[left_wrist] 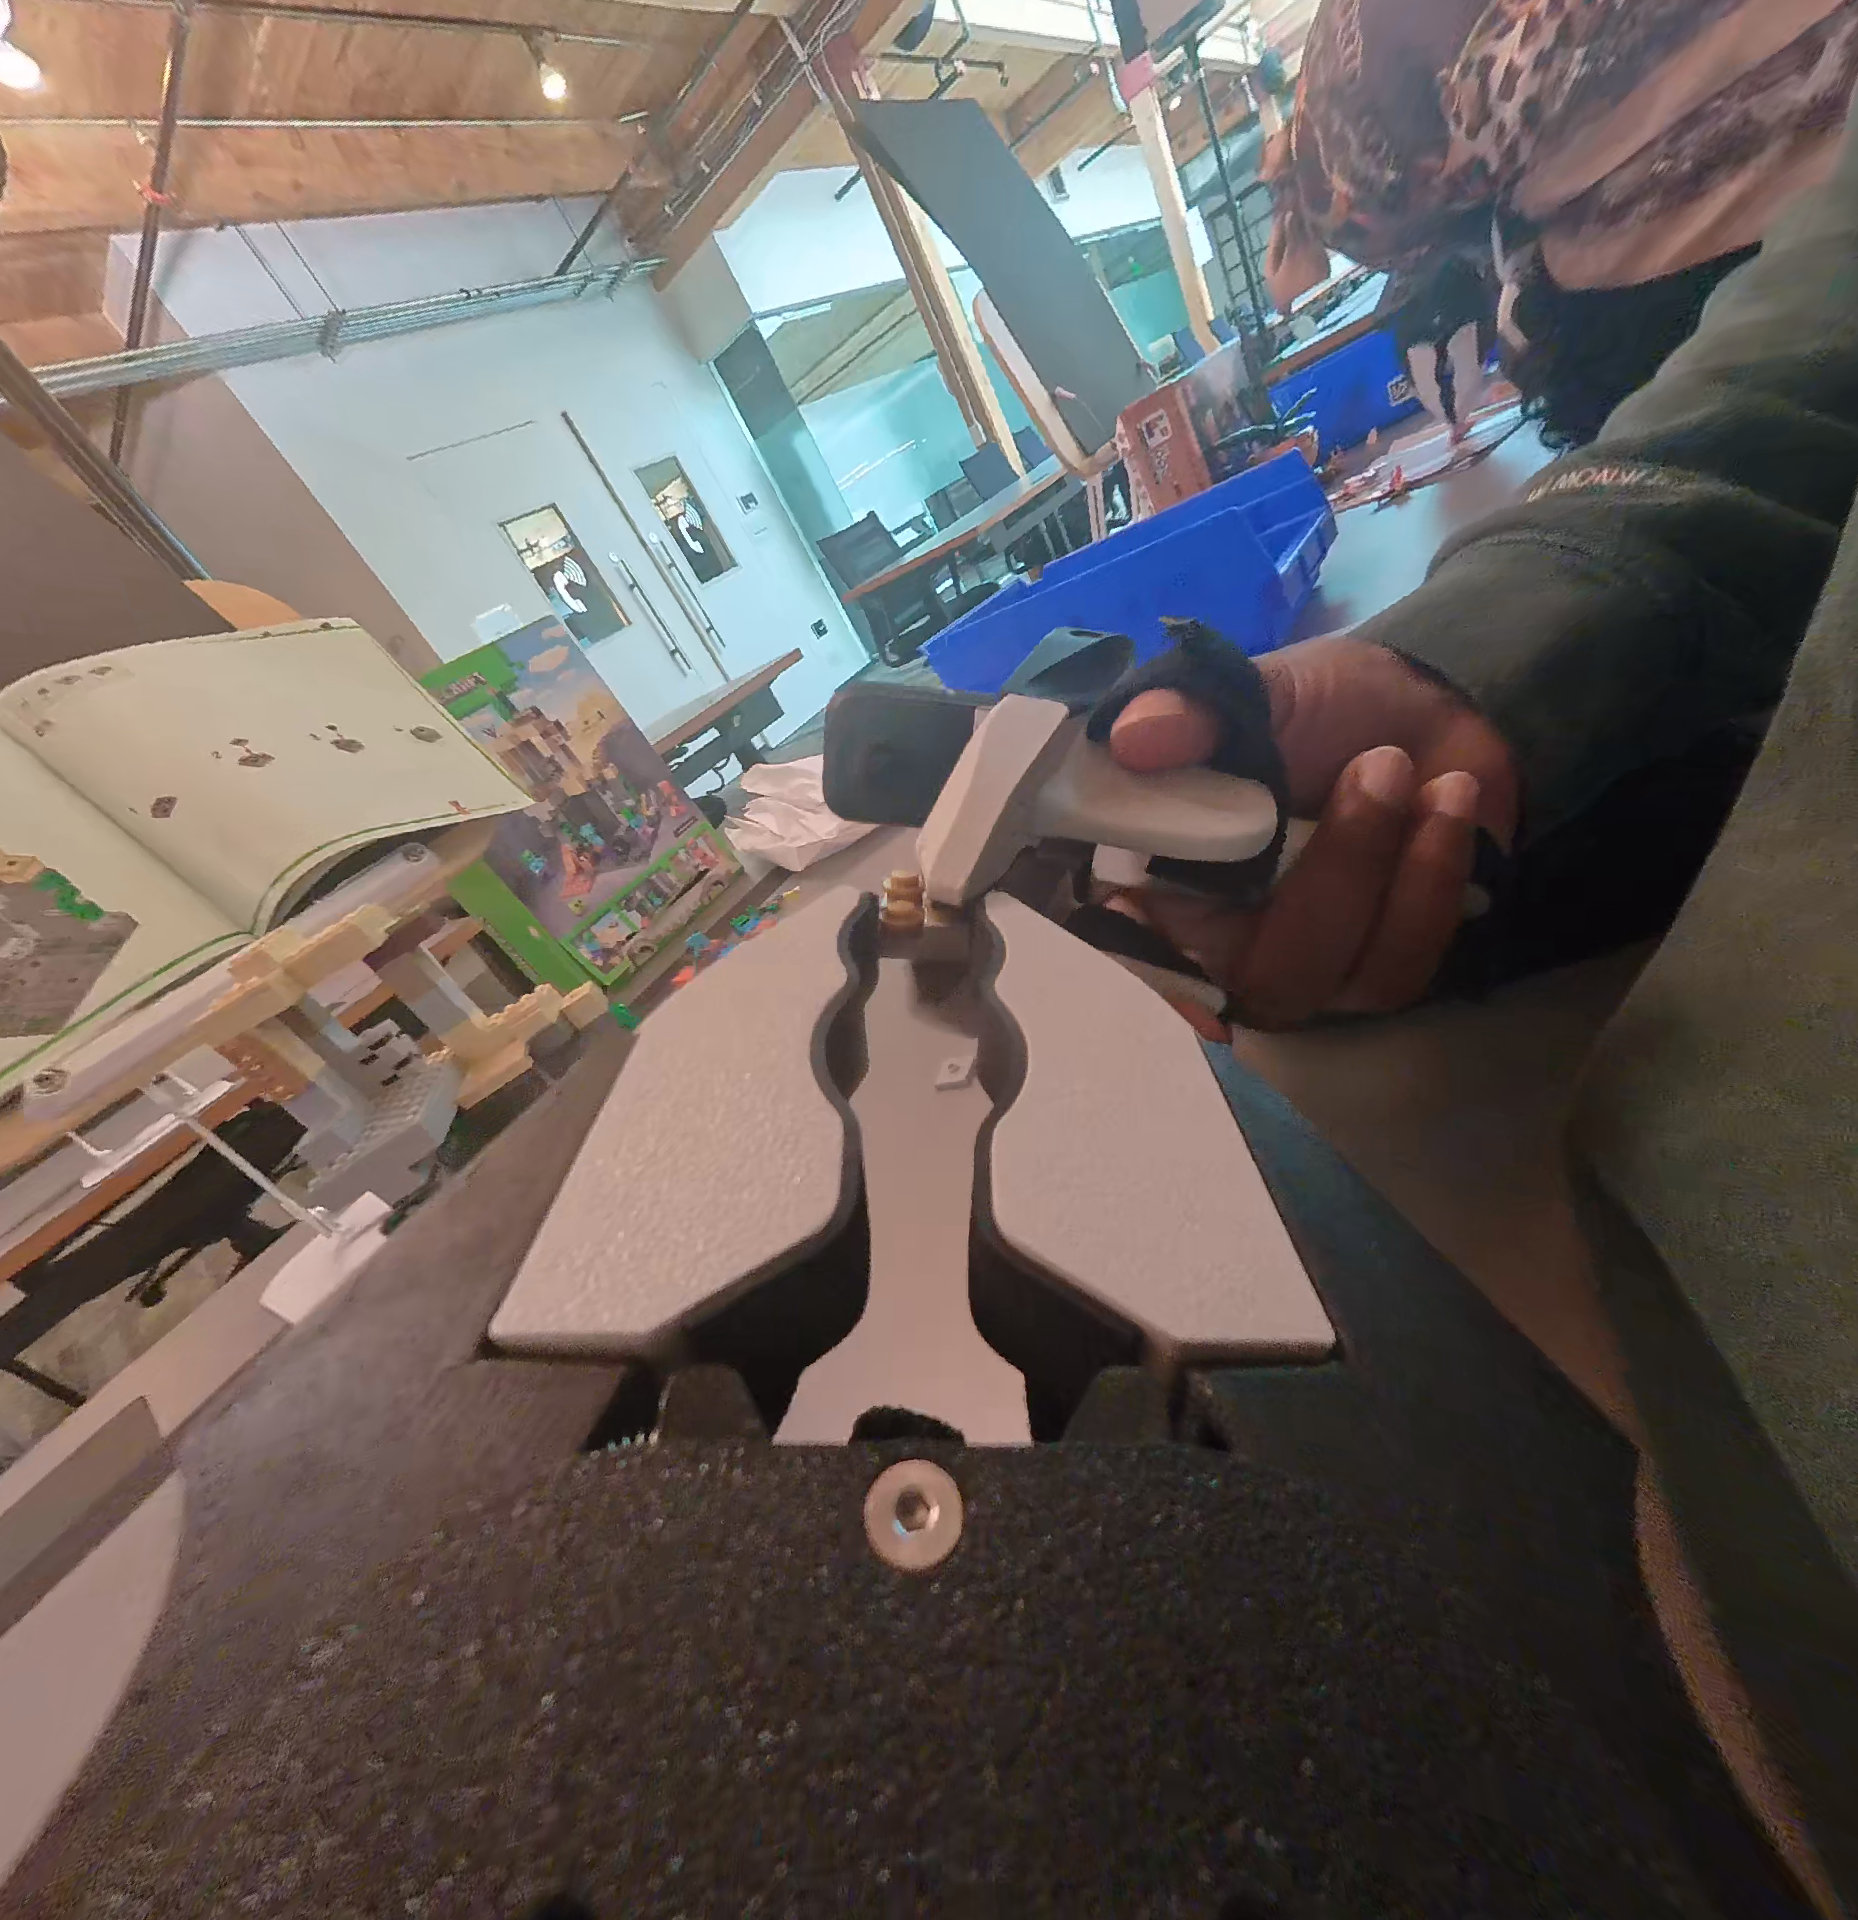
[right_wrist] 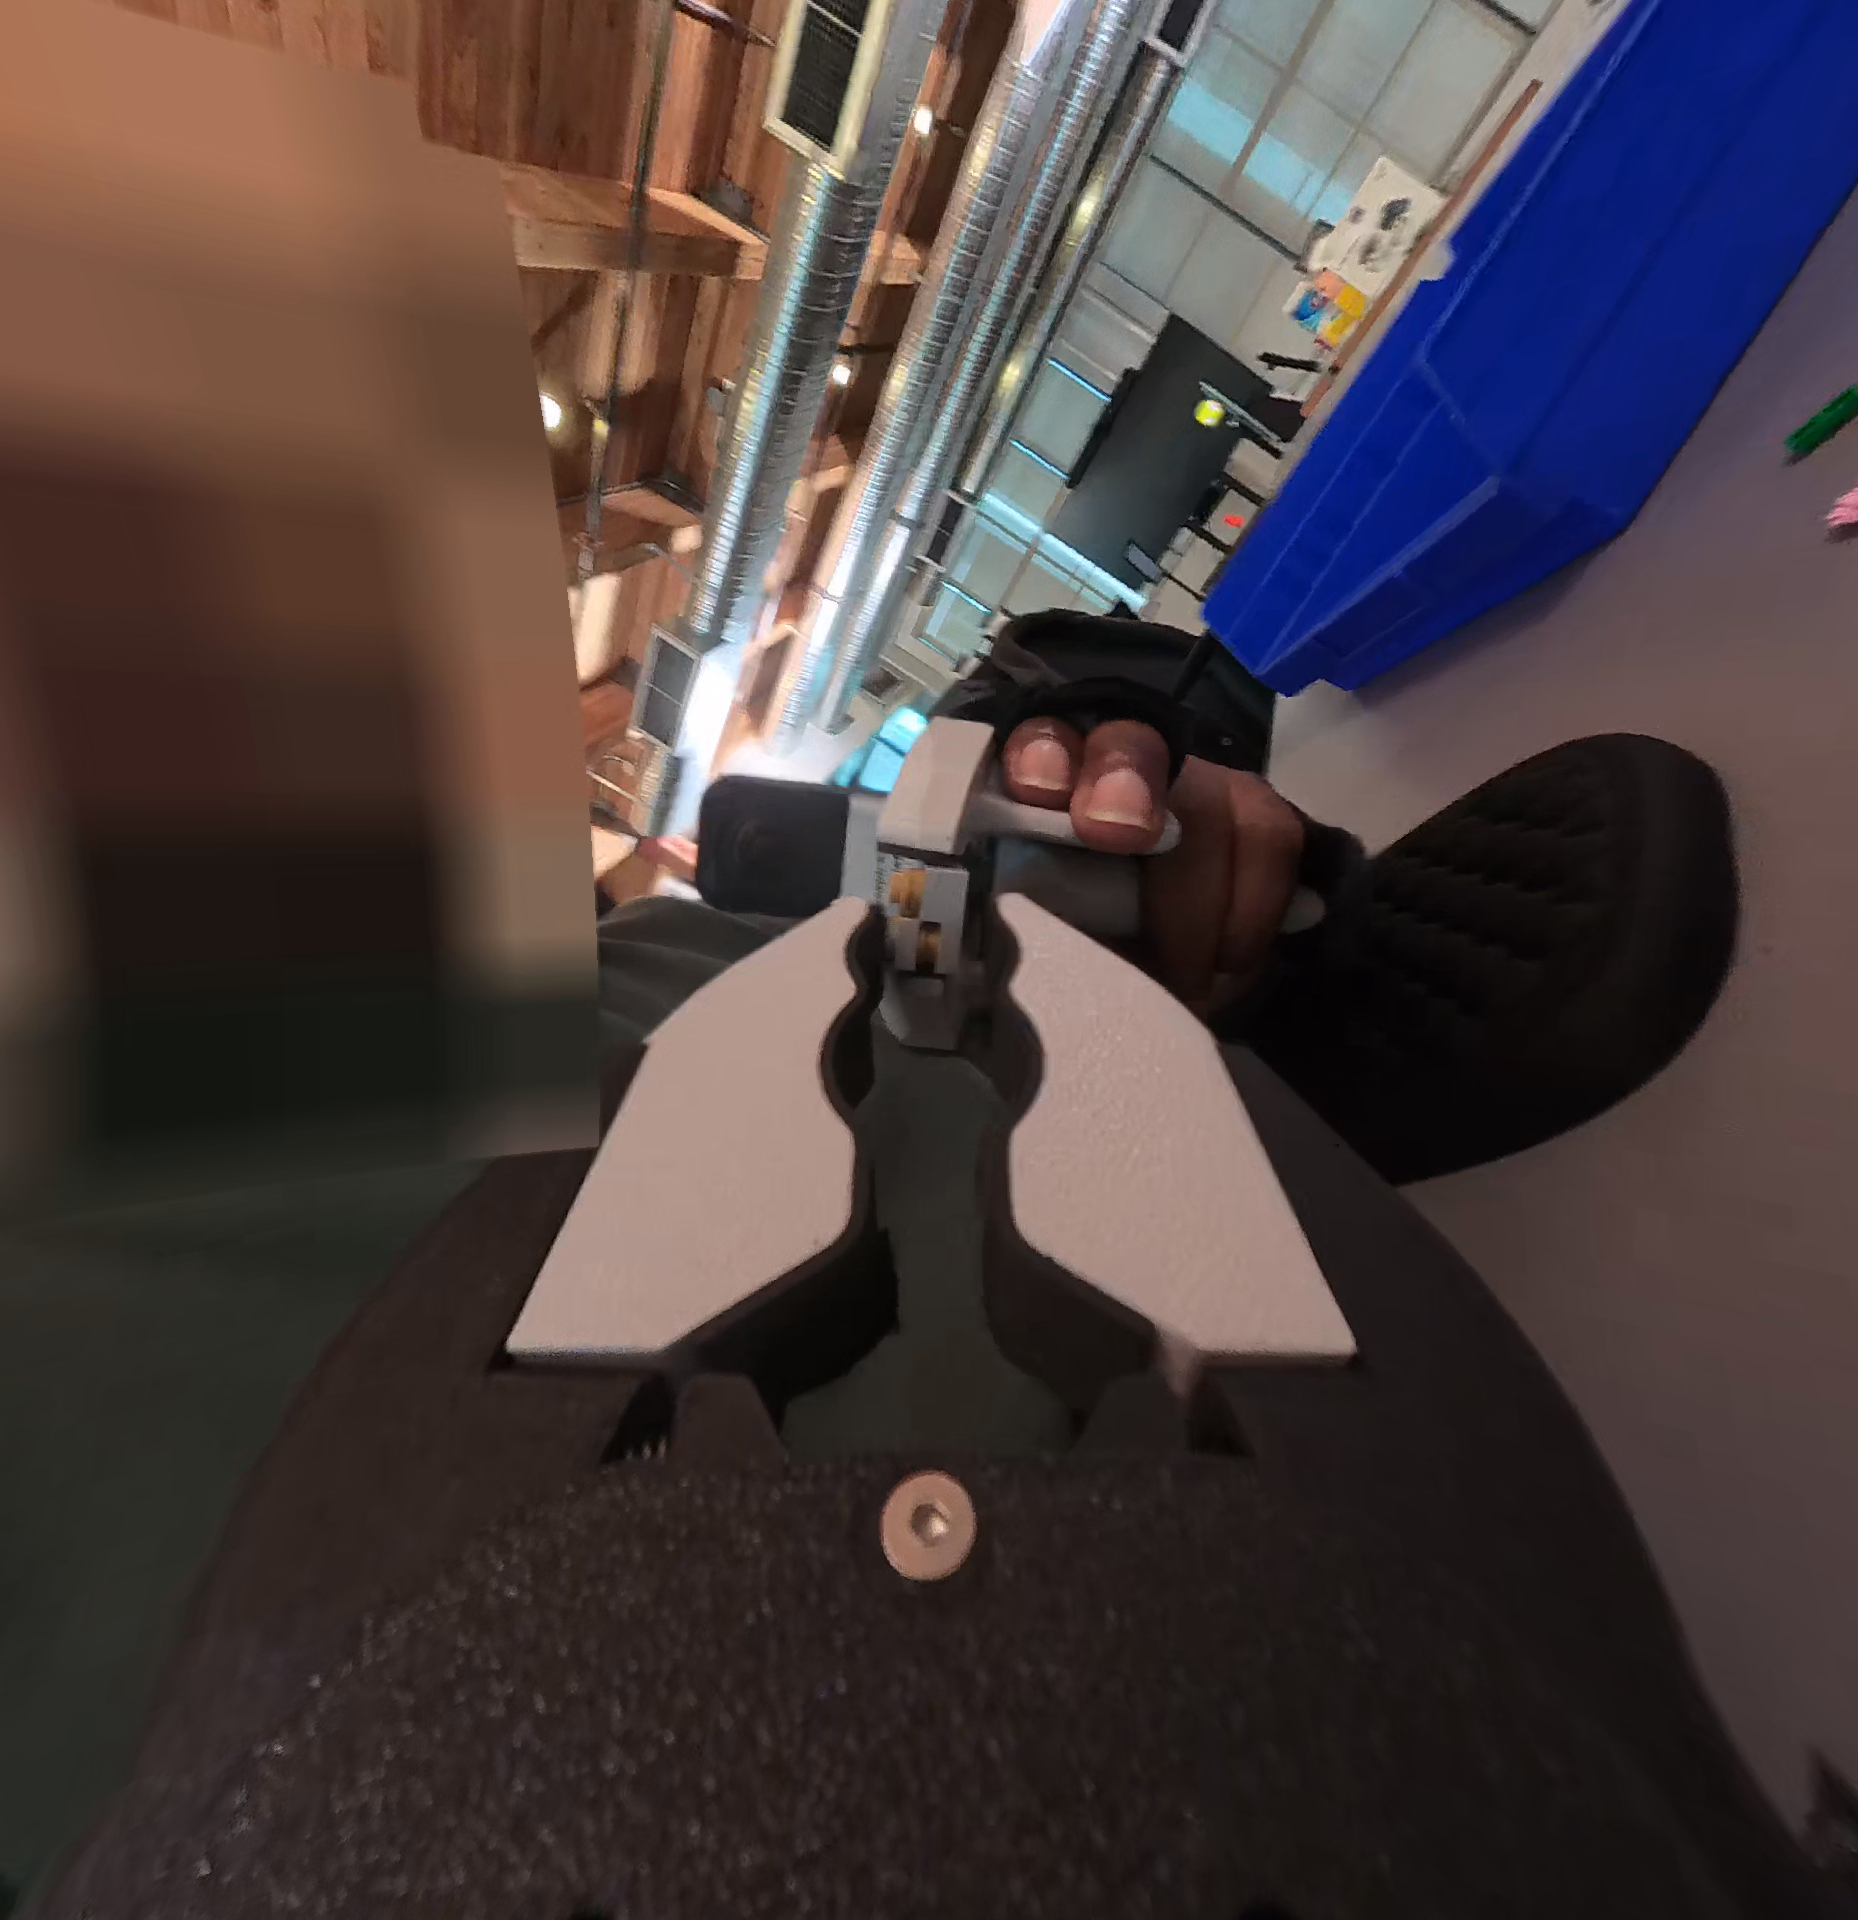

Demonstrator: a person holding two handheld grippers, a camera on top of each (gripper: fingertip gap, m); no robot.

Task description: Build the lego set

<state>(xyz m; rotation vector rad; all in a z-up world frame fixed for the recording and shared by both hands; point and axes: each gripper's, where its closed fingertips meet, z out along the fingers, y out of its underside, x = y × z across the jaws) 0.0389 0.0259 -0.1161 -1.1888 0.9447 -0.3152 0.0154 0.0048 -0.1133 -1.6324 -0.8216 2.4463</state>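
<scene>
A small grey Lego assembly with tan round studs (left_wrist: pixel 920 920) sits between the tips of my left gripper (left_wrist: pixel 927 930), which is shut on it. My right gripper (left_wrist: pixel 961 852), held in a hand, comes in from the right, and its grey fingers meet the assembly's top. In the right wrist view the same assembly (right_wrist: pixel 925 966) lies between the tips of my right gripper (right_wrist: pixel 930 920), which is closed around it. The left gripper (right_wrist: pixel 920 821), in a hand, holds its far end. Both grippers are raised above the table.
An open instruction booklet (left_wrist: pixel 229 748) and a partly built tan and grey Lego model (left_wrist: pixel 385 1049) stand at the left. A Lego box (left_wrist: pixel 592 821), loose bricks (left_wrist: pixel 743 925) and white bags (left_wrist: pixel 800 805) lie beyond. A blue bin (left_wrist: pixel 1143 592) (right_wrist: pixel 1527 364) stands on the table.
</scene>
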